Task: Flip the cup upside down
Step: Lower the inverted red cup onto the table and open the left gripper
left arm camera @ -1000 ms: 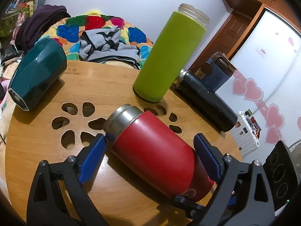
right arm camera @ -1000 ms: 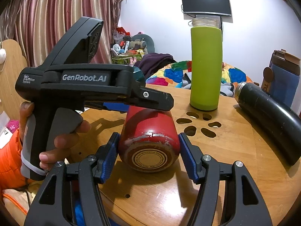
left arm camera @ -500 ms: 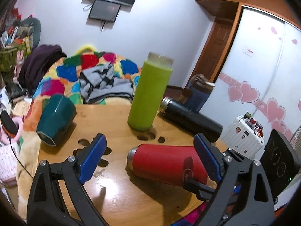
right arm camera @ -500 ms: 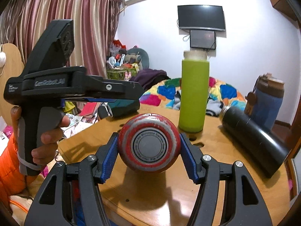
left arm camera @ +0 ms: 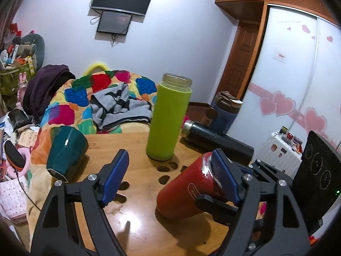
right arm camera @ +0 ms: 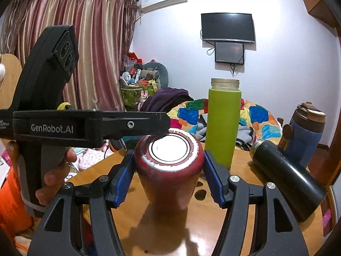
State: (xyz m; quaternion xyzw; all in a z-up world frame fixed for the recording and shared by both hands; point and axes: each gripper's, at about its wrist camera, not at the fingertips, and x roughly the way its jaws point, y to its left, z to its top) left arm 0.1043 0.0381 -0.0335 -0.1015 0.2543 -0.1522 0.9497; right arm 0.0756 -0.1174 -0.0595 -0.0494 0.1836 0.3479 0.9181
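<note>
Your right tool [right arm camera: 168, 177] clamps the red tumbler [right arm camera: 170, 170], base up and tilted, near the green bottle [right arm camera: 223, 125] on the worktop [right arm camera: 245, 230]; your left tool [left arm camera: 168, 177] gapes empty beside it.

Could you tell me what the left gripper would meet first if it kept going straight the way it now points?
Probably the green bottle: it stands upright roughly ahead of the open left gripper, though depth is hard to judge.
</note>
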